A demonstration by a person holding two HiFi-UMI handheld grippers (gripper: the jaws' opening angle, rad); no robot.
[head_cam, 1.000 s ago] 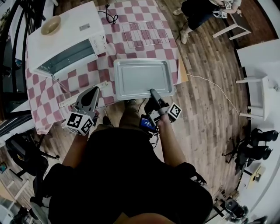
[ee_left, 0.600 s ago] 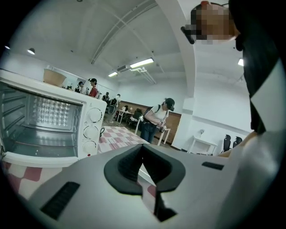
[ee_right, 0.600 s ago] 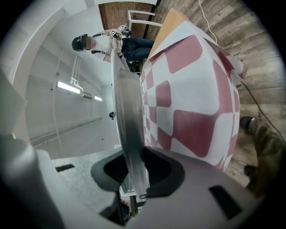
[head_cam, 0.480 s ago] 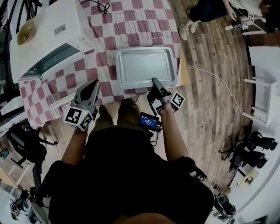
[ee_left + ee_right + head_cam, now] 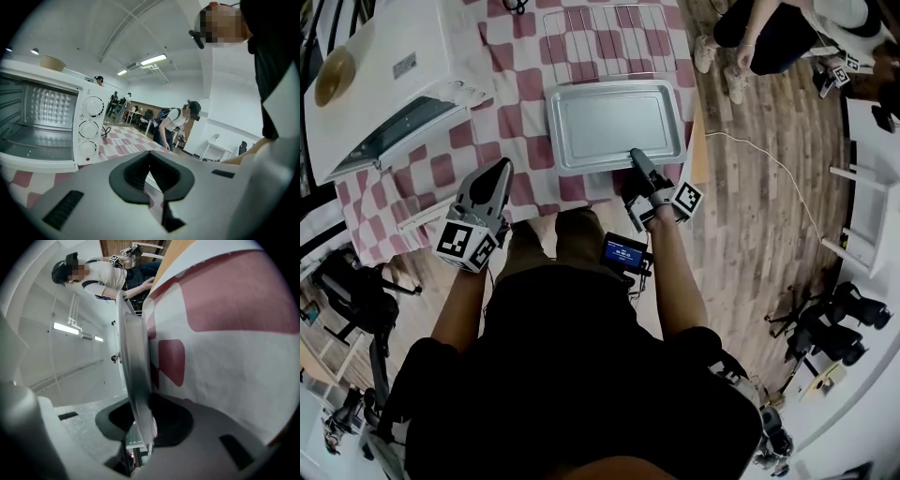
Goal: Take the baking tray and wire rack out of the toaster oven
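Observation:
The silver baking tray [image 5: 614, 124] lies flat on the checked tablecloth [image 5: 520, 103], in front of me. My right gripper [image 5: 635, 156] is shut on the rim of its near edge; in the right gripper view that rim [image 5: 136, 363] runs edge-on between the pads. The wire rack [image 5: 609, 28] lies on the cloth just beyond the tray. The white toaster oven [image 5: 389, 80] stands at the left with its door [image 5: 384, 141] open; its cavity [image 5: 37, 119] shows no tray or rack inside. My left gripper [image 5: 499, 170] hovers shut and empty at the table's near edge, left of the tray.
A tan bowl [image 5: 333, 75] sits on top of the oven. A person [image 5: 764, 28] stands beyond the table's right corner. A thin cable [image 5: 759, 173] trails over the wooden floor toward white furniture [image 5: 862, 206] at the right.
The tray, still in my right gripper, has moved a little farther onto the table toward the rack. My left gripper has come forward to the table's near edge.

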